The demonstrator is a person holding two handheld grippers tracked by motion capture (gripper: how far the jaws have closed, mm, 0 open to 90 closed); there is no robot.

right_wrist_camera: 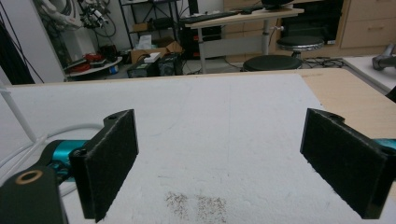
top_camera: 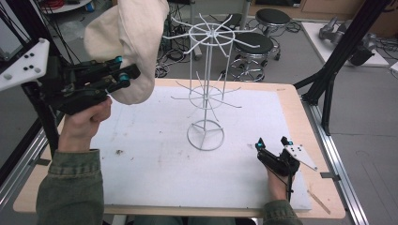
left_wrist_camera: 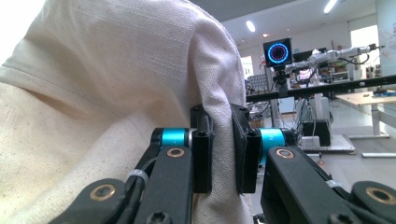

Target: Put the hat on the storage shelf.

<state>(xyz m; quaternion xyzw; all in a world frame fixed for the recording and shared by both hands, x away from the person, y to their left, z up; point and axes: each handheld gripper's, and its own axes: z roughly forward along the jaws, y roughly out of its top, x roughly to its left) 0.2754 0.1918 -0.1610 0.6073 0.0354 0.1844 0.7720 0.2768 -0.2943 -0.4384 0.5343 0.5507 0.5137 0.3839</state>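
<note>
The cream cloth hat [top_camera: 126,42] hangs in the air at the far left of the desk [top_camera: 300,112], held up by my left gripper [top_camera: 119,70]. In the left gripper view I see its jaws pressed onto a fold of the fabric [left_wrist_camera: 140,93], pinching it between the two black pads [left_wrist_camera: 201,154]. The hat sits higher than the top ring of the white wire rack [top_camera: 209,84] and just to its left; I cannot tell whether the fabric touches any of the prongs. My left hand [top_camera: 87,117] comes up from the near edge in a green sleeve [top_camera: 70,187].

The rack stands upright near the middle of the white mat [top_camera: 155,164], its round base flat on it, spokes fanning out at two levels.

Further right, my right gripper [top_camera: 273,142] rests low over the mat's near right corner, well apart from the rack. Its jaws are spread wide with nothing between them [right_wrist_camera: 219,154]. A few dark specks [right_wrist_camera: 196,205] lie on the mat just ahead of them.
</note>
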